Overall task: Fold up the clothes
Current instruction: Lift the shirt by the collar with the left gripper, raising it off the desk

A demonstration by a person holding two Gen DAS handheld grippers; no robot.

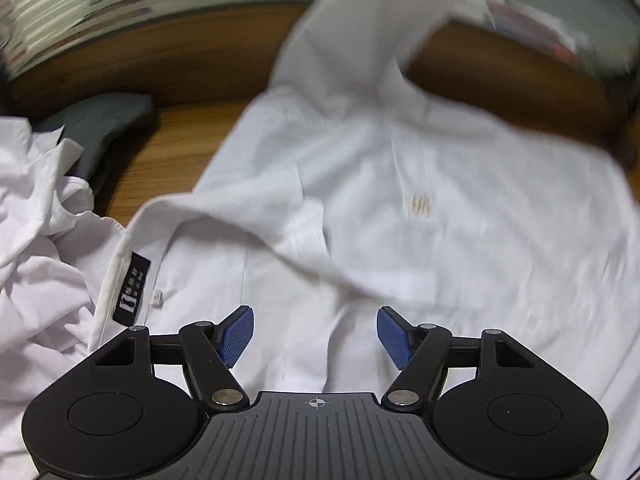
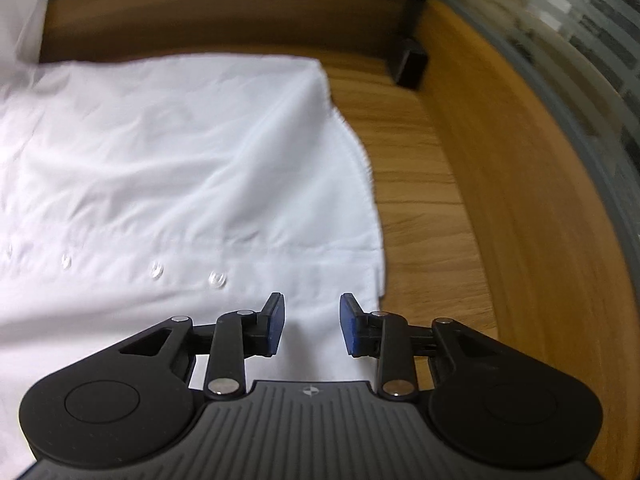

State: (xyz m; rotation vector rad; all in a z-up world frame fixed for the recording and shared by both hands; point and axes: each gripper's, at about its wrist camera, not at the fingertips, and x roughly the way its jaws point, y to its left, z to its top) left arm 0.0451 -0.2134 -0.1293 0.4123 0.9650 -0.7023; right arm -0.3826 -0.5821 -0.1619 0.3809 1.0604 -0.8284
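A white button shirt (image 1: 400, 200) lies spread on the wooden table (image 1: 160, 148). Its collar, with a dark label (image 1: 132, 292), is at the lower left, and a sleeve (image 1: 360, 40) trails up toward the back. My left gripper (image 1: 315, 320) hovers open over the shirt just right of the collar, with nothing pinched between its blue pads. In the right wrist view the shirt (image 2: 180, 160) shows its button row (image 2: 216, 279) and a hem corner. My right gripper (image 2: 312, 308) stands open above that corner, with cloth beneath it but not clamped.
A crumpled pile of white clothing (image 1: 36, 220) lies left of the collar, with a dark grey garment (image 1: 104, 124) behind it. Bare wood (image 2: 432, 220) runs right of the shirt to the table's rounded edge. A black object (image 2: 412, 64) stands at the back right.
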